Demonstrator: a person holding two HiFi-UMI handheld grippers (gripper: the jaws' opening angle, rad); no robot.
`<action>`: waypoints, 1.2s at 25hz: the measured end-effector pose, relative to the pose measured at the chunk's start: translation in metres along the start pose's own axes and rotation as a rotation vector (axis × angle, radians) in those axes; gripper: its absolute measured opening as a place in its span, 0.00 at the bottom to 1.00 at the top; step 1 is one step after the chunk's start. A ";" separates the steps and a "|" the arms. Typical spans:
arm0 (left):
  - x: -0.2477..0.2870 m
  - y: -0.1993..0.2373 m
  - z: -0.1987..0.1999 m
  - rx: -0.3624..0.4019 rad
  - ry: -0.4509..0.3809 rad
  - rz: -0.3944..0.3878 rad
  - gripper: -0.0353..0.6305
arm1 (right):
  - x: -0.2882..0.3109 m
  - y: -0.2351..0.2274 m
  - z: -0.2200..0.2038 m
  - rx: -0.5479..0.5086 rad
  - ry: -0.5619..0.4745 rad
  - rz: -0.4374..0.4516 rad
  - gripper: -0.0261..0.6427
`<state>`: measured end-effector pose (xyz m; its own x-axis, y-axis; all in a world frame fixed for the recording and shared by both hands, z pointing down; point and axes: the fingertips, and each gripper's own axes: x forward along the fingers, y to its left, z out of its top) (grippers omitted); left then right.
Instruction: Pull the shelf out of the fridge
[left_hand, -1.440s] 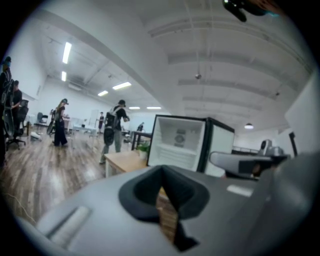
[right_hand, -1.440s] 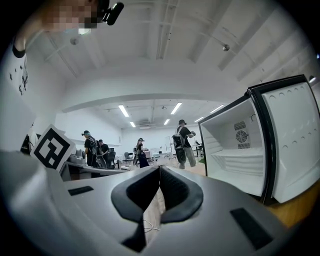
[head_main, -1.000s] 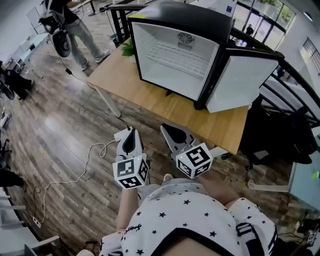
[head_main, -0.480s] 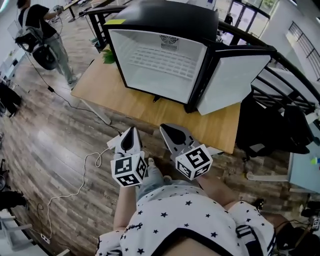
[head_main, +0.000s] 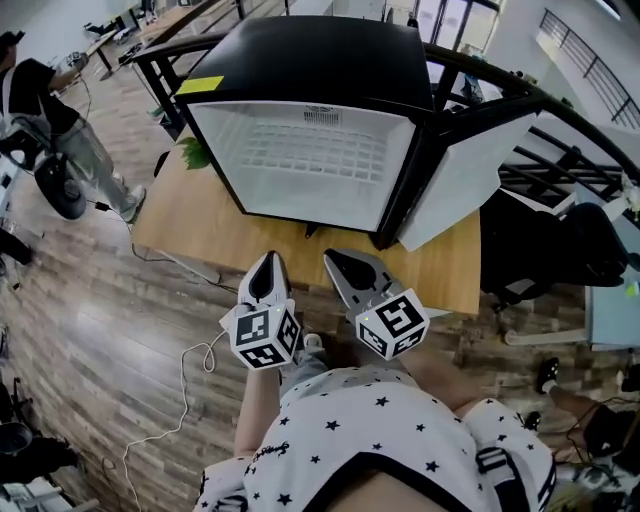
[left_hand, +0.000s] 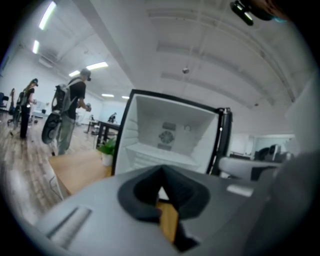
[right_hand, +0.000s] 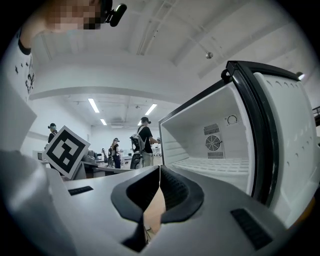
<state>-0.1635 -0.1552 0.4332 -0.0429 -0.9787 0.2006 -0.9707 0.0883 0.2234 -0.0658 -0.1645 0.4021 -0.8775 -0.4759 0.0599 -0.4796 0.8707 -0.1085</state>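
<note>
2 grippers sit side by side in front of the fridge, both short of the table edge that the fridge stands on.

- Left gripper: jaws pressed together at the tips, nothing between them. Its own view is soft and blurred; the gripper's grey body covers the lower part of the fridge there.
- Right gripper: jaws also meet at the tips, nothing between them. Only a sliver of table wood shows through the gap behind the pads.
- Both point toward the open front of the fridge, well apart from it. The hands holding them are hidden under the marker cubes and the star-print shirt.

Shelf: a white wire rack, inside the fridge, lying flat across the cavity below the fan grille on the back wall. Its front edge cannot be made out clearly from the head view; in the right gripper view it shows as a pale slatted surface.

Door: swung open to the right of the fridge, inner white face showing, outer face hidden.

Left of the fridge: 1 green plant, partly hidden behind the fridge corner, and 1 person, cut off by the frame edge. A white cable trails over the wooden floor below the table.
</note>
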 end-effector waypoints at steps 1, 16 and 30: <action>0.008 0.003 0.001 0.001 0.005 -0.016 0.06 | 0.006 -0.004 0.001 -0.002 -0.003 -0.014 0.07; 0.110 0.026 0.014 -0.090 0.025 -0.240 0.06 | 0.055 -0.055 0.003 0.008 -0.027 -0.272 0.07; 0.182 0.014 -0.014 -0.613 0.120 -0.455 0.06 | 0.035 -0.064 -0.011 0.025 -0.002 -0.438 0.07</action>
<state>-0.1818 -0.3293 0.4867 0.3887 -0.9196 0.0565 -0.5805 -0.1968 0.7901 -0.0653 -0.2357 0.4218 -0.5916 -0.7996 0.1034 -0.8061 0.5837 -0.0976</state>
